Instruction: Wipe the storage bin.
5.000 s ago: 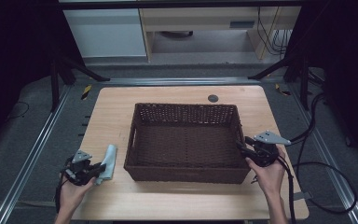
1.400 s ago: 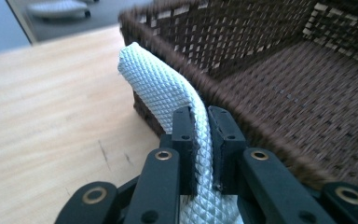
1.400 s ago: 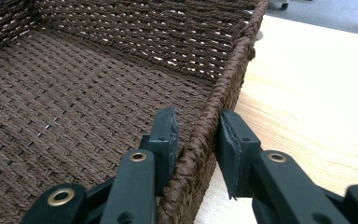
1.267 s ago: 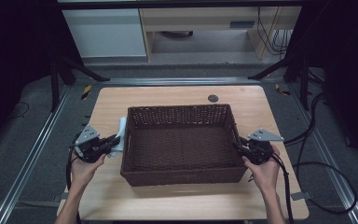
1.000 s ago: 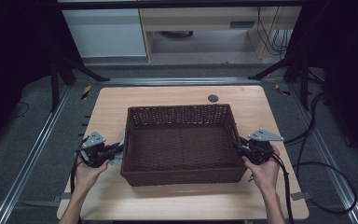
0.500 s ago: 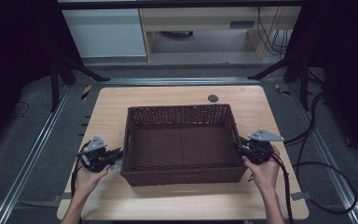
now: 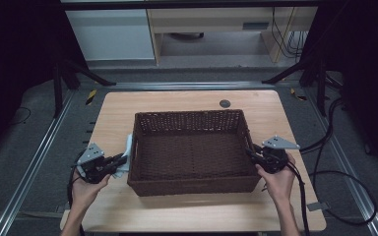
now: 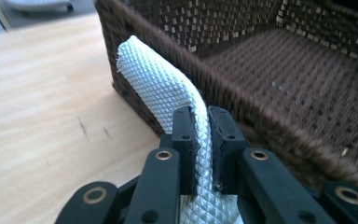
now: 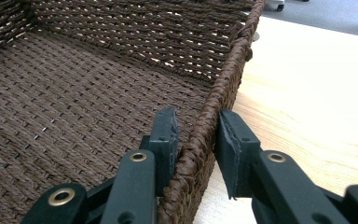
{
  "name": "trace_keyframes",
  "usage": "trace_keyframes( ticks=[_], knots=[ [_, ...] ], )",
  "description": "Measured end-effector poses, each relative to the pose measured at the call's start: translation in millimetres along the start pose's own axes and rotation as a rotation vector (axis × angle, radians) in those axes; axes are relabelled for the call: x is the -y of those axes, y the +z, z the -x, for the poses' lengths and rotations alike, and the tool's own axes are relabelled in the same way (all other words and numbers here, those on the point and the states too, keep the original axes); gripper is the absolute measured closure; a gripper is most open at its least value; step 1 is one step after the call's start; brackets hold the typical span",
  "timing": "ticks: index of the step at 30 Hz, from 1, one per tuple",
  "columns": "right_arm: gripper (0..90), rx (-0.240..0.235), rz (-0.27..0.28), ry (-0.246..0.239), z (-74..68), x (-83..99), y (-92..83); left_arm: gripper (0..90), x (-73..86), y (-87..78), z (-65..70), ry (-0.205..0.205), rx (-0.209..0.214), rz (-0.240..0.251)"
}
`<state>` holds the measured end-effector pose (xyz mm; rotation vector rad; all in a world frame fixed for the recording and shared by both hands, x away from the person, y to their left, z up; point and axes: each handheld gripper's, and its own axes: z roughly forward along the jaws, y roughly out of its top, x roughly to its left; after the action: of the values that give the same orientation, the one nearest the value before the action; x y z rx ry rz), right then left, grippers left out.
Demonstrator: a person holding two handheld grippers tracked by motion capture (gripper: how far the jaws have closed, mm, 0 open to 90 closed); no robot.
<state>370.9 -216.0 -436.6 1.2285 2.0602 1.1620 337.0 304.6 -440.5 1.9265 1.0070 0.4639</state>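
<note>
While the left claw (image 8: 199,135) pinches it, the white cloth (image 8: 161,86) stretches lengthwise toward the basket (image 8: 279,65).

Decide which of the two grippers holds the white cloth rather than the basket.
The left gripper: its jaws pinch the white cloth, while the right gripper straddles the basket rim.

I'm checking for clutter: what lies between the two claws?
The brown wicker basket, empty inside in the high view, spans it from left claw to right claw.
</note>
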Motion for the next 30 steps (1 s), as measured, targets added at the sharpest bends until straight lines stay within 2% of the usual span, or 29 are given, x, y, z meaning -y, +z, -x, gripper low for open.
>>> trace_keyframes(
  ticks=[1,2,3,4,5,8,10,13,16,18,19,21,22,27,30],
  knots=[
    [69.4,0.002,0.001,-0.002,0.2,-0.1,0.1,80.5,2.7,3.8,1.2,0.003,0.002,-0.022],
    [69.5,0.004,0.001,-0.002,0.4,-0.2,0.2,80.5,2.7,3.8,1.2,0.003,0.002,-0.022],
    [69.5,0.007,0.001,-0.002,0.6,-0.4,0.1,80.5,8.0,11.6,3.3,0.017,0.000,-0.071],
    [69.6,0.011,0.001,-0.005,0.9,-0.6,0.1,80.5,10.1,15.3,3.8,0.022,-0.002,-0.094],
    [69.6,0.011,0.001,-0.005,0.9,-0.6,0.1,80.5,10.1,15.3,3.8,0.022,-0.002,-0.094],
    [69.6,0.027,0.001,-0.010,2.5,-0.7,0.0,80.6,14.6,23.8,3.9,0.020,0.011,-0.136],
    [69.5,0.030,0.006,0.003,5.3,-0.4,0.2,80.5,16.0,27.6,3.8,0.020,0.021,-0.154],
    [69.3,0.032,0.010,0.009,6.6,-0.3,0.7,80.5,15.6,28.7,3.7,0.020,0.023,-0.157],
    [68.4,0.029,0.011,0.012,6.8,-0.4,0.6,80.6,9.9,23.2,4.5,0.021,0.023,-0.119],
    [66.6,0.028,0.012,0.013,7.2,-0.4,0.3,80.5,0.9,11.3,7.1,0.035,0.021,-0.061],
    [66.1,0.030,0.014,0.011,7.2,-0.4,0.3,80.5,0.9,11.3,7.1,0.035,0.021,-0.061],
    [63.7,0.038,0.019,0.007,7.1,-0.4,0.0,80.5,-8.3,-3.6,10.5,0.047,0.021,0.005],
    [63.2,0.041,0.019,0.004,7.0,-0.3,-0.1,80.6,-10.1,-7.5,11.1,0.050,0.023,0.020],
    [60.0,0.051,0.020,-0.003,6.4,-0.7,-1.4,80.6,-13.4,-20.0,13.3,0.069,0.015,0.051],
    [59.0,0.056,0.020,-0.006,6.0,-0.9,-1.7,80.6,-13.0,-22.7,13.4,0.066,0.018,0.059]
  ],
)
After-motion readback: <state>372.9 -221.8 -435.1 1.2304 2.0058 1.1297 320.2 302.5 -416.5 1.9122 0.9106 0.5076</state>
